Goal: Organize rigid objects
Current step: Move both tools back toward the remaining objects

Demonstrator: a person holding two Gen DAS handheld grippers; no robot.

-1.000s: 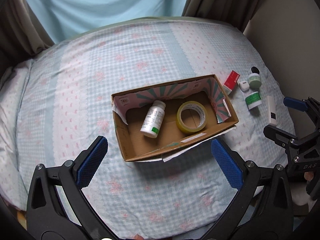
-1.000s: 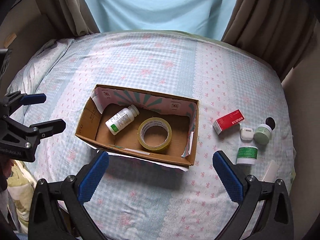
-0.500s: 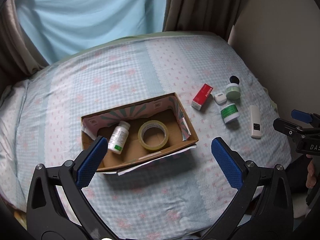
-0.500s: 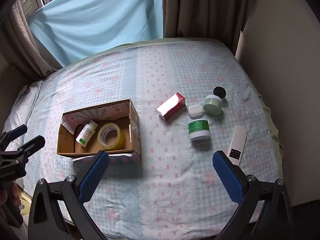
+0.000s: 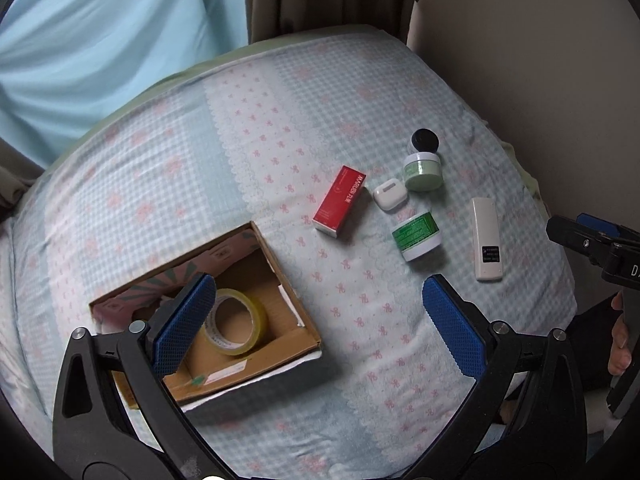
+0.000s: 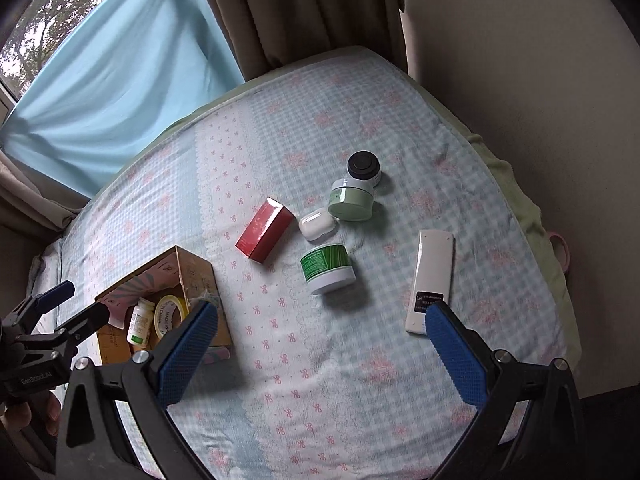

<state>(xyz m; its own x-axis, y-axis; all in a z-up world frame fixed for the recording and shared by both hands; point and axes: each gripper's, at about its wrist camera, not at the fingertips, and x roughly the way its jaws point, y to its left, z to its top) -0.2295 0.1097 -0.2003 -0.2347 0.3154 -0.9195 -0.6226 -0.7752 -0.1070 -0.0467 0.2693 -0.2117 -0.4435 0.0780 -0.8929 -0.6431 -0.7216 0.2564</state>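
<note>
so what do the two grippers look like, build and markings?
Both match. The left gripper and right gripper have black plastic frames with triangular cutouts, silver screws, and blue cross-hatched pads on the fingers. White lettering marks each body, only partly readable. A bare hand holds the left one.

Home bedroom: patterned bedsheet (image 6: 320, 360), window curtains (image 6: 304, 12).

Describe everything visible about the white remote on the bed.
The white remote is a long, slim, flat slab that looks like plastic, with a small black label panel near its near end. It lies flat on the checked bedspread, on its own to the right of the green-labelled jar, touching no other item. In the right wrist view, the right gripper is open, and one blue pad covers the remote's near corner. No buttons show.
</note>
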